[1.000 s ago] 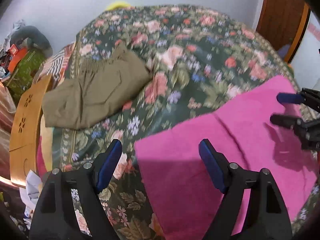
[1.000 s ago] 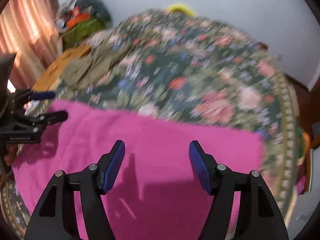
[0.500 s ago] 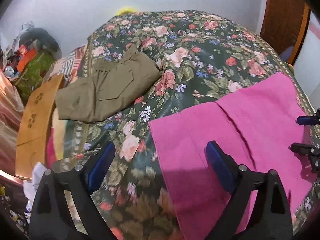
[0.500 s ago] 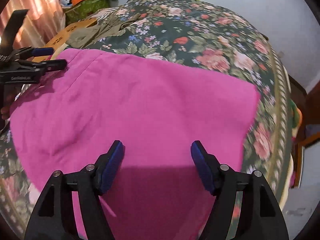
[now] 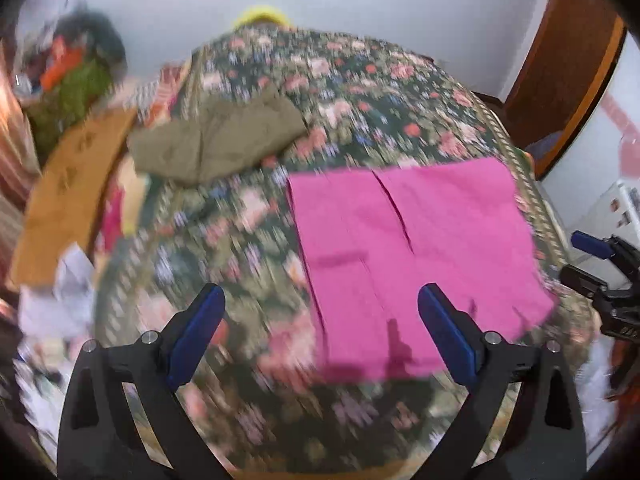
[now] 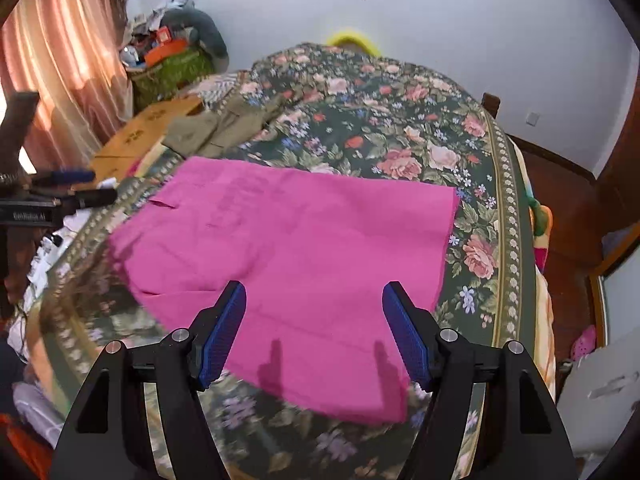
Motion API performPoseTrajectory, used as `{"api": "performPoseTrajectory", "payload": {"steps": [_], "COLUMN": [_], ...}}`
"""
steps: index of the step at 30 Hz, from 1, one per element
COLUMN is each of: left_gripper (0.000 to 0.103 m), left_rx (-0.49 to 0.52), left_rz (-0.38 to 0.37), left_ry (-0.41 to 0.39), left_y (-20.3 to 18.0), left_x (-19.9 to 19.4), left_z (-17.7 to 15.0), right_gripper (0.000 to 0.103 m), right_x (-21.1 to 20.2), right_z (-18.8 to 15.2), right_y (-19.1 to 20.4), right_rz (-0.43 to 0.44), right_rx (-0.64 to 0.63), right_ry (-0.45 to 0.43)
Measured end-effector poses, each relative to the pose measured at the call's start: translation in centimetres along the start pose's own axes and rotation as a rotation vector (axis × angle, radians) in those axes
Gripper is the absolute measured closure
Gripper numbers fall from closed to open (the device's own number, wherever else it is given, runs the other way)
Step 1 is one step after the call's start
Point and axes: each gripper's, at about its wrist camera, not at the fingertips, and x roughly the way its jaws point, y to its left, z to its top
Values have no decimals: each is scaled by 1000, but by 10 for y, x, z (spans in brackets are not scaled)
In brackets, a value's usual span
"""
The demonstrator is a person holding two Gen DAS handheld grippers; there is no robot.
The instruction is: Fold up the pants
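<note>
The pink pants (image 5: 416, 256) lie flat and folded on the floral bedspread (image 5: 360, 92); they also show in the right wrist view (image 6: 304, 248). My left gripper (image 5: 320, 328) is open and empty, held above the bed's near edge, left of the pants. My right gripper (image 6: 316, 328) is open and empty above the near edge of the pants. Each gripper shows in the other's view: the right one at the far right (image 5: 584, 258), the left one at the far left (image 6: 80, 188).
Folded olive pants (image 5: 216, 140) lie at the bed's far left, also in the right wrist view (image 6: 216, 128). A wooden board (image 5: 72, 192) and a cluttered green basket (image 6: 172, 68) stand left of the bed. A wooden door (image 5: 560, 64) is at the right.
Both grippers have pulled back and up from the pink pants, open and empty throughout. More of the bed and the near edge of the pants now show. The left view is blurred by motion.
</note>
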Motion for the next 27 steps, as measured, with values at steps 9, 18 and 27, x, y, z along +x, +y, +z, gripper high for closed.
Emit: {"api": "performPoseTrajectory", "payload": {"steps": [9, 18, 27], "left_gripper": [5, 3, 70], "left_rx": [-174, -319, -315], "left_rz": [-164, -315, -128], "left_ry": [158, 192, 124], "left_y": [-8, -11, -13], "left_x": [20, 39, 51], "left_z": [-45, -43, -20], "right_gripper": [35, 35, 34], "right_x": [6, 50, 52], "right_z": [-32, -57, -62], "right_y": [15, -10, -14], "right_rz": [0, -4, 33], "right_rx": [28, 148, 132], "right_ry": [-16, 65, 51]}}
